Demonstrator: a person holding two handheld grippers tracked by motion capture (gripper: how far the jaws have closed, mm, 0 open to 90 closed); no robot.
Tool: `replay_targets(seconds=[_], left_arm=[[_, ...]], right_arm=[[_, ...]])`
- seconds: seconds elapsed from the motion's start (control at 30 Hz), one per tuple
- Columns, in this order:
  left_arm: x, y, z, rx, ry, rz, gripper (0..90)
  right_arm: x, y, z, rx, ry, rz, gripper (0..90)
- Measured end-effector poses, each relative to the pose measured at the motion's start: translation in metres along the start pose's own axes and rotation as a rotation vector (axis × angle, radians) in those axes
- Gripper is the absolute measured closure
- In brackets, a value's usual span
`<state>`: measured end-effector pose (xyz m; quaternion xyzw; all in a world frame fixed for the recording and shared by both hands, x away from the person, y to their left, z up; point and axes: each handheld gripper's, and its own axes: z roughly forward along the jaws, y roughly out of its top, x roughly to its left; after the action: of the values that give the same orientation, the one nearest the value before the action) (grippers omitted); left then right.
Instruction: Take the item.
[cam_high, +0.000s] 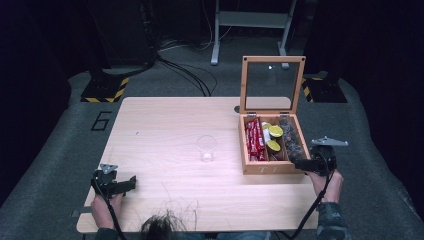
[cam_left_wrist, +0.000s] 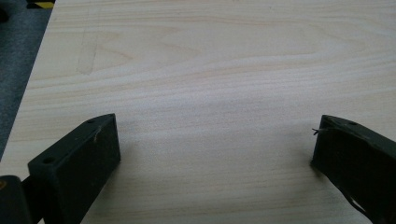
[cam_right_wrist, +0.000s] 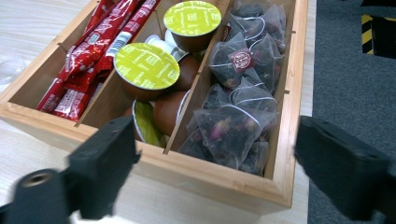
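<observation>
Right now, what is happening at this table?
A person holds a gripper in each hand. The right gripper hovers open at the near end of the wooden box, facing the tea bags in its right compartment, with nothing held. The left gripper rests open on the table. An empty glass stands mid-table.

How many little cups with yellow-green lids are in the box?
3 show their lids in the wooden box's middle compartment: one at the far end, one in the middle, one tipped on its side nearest the front. Brown cups beside them suggest more lie hidden.
</observation>
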<state>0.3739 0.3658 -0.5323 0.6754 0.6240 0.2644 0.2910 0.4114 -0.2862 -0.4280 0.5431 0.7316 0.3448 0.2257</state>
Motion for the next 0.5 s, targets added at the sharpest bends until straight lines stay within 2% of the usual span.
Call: replay_targets(seconds=[0.07, 0.27, 0.5], left_arm=[[0.0, 0.0, 0.0, 0.003, -0.001, -0.003, 0.5], [0.0, 0.0, 0.0, 0.003, -0.001, -0.001, 0.5], [0.0, 0.0, 0.0, 0.003, -0.001, -0.001, 0.5]], right_arm=[[0.0, 0.001, 0.001, 0.003, -0.005, 0.003, 14.7], [-0.003, 0.005, 0.011, 0.033, -0.01, 0.008, 27.8], [-0.004, 0.007, 0.02, 0.065, -0.023, 0.008, 38.0]])
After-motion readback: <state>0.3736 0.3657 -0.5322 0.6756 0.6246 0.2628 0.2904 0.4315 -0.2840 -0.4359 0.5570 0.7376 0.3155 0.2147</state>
